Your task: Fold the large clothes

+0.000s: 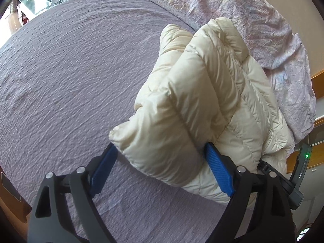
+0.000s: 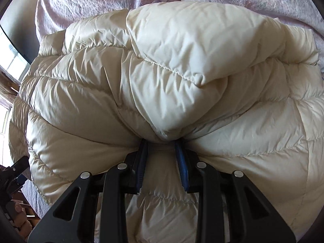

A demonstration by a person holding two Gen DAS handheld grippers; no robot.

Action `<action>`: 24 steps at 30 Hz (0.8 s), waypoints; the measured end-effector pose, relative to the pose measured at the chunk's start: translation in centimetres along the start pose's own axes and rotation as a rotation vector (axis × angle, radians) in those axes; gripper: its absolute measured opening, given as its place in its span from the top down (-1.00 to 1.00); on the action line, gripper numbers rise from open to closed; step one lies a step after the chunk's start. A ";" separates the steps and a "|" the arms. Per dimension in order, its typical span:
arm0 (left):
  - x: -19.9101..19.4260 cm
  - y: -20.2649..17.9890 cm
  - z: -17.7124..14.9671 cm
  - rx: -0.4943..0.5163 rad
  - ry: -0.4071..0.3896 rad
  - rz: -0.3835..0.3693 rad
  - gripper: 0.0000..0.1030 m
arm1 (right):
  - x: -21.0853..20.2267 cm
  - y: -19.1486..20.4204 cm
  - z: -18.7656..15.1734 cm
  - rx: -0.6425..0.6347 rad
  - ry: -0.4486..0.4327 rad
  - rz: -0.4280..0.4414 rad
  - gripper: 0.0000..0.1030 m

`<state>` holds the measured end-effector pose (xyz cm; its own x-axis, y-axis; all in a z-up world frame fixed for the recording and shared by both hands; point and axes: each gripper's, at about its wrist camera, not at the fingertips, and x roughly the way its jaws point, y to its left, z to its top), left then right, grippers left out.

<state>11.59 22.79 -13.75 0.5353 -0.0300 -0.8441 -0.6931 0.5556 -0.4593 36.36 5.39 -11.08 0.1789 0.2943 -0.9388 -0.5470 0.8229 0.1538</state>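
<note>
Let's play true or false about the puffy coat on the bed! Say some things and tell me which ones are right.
1. The puffy coat is cream-coloured. True.
2. The coat lies on a green bedsheet. False: the bedsheet is light purple.
3. The right gripper pinches a fold of the coat. True.
4. The left gripper is shut tight with nothing between its fingers. False: its fingers stand wide apart with a puffy part of the coat between them.
5. A crumpled pinkish blanket lies beyond the coat. True.

My right gripper's (image 2: 162, 143) fingertips are buried in the puffy cream jacket (image 2: 162, 85), whose far edges run past the frame
</note>
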 end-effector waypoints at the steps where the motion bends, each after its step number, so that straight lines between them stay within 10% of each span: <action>1: 0.0 0.0 0.0 -0.002 -0.004 -0.004 -0.72 | 0.2 -0.1 0.0 0.002 -0.003 0.000 0.41; 24: 1.8 -0.3 5.7 -0.107 0.042 -0.144 -0.06 | -0.8 -1.4 -1.1 0.006 -0.006 0.040 0.41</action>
<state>15.54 27.34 -13.59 0.6134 -0.1388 -0.7775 -0.6595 0.4515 -0.6010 36.10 3.49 -10.88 0.1616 0.3303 -0.9299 -0.5486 0.8133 0.1936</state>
